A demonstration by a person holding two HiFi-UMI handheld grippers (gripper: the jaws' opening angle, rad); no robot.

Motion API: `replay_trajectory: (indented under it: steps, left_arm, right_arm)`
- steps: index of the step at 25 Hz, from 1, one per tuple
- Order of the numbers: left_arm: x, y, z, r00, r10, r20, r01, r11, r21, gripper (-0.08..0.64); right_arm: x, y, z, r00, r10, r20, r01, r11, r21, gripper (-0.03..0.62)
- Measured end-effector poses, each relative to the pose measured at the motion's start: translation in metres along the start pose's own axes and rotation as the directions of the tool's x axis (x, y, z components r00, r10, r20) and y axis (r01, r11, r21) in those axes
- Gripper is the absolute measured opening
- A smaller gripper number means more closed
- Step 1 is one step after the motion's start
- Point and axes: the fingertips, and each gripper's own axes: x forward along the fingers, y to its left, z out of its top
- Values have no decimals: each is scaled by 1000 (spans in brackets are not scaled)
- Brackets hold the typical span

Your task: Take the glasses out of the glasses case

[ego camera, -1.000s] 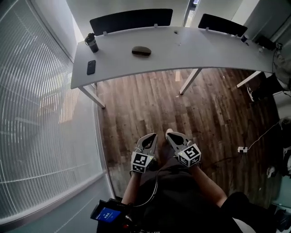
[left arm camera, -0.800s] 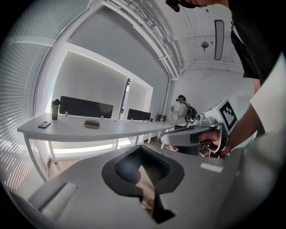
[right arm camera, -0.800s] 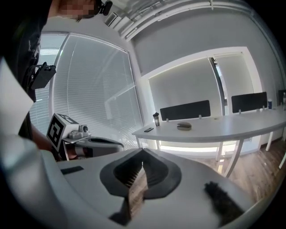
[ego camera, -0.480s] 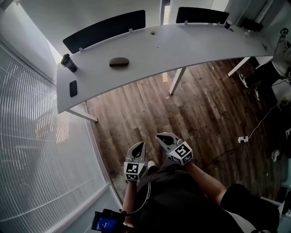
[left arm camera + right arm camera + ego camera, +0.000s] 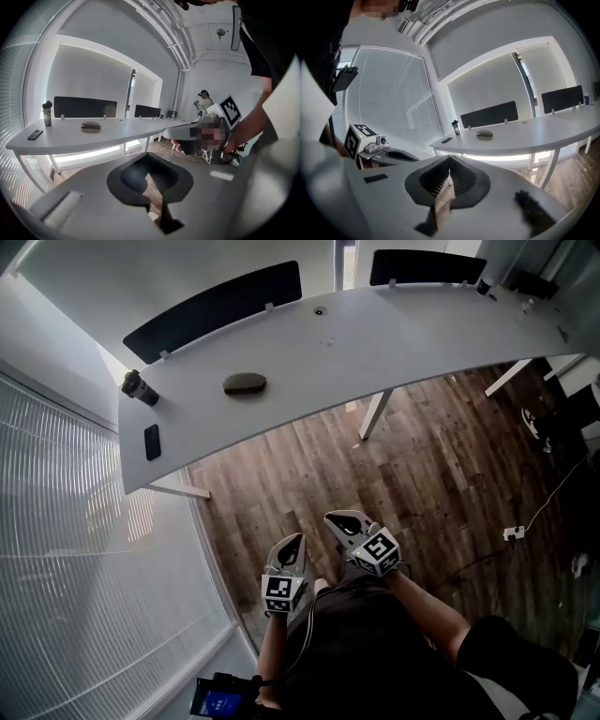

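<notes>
The dark olive, oval glasses case (image 5: 245, 383) is seen closed on the white curved tabletop (image 5: 403, 338), toward 11 o'clock. The left hand-held gripper (image 5: 293, 545) and right hand-held gripper (image 5: 342, 521) are held well apart from it near 6 o'clock, jaws together and empty.

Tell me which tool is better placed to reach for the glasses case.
Probably the left, only slightly. The glasses case lies toward the left end of the table, on the side of the left tool; the right tool would cross over. Both are shut, empty and far away.
</notes>
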Motion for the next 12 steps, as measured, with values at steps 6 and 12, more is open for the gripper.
replay_trajectory:
  steps: [6,12]
  left_arm:
    - [55,10,35,1000,16,-10,-16,1000,-3,0]
    - [106,15,64,999,25,-25,-25,1000,-13,2]
  right_arm:
    - [5,-57,22,1000,21,-9,-21,1000,1,8]
    - [10,-129,50,1000,-4,2,4,1000,21,8]
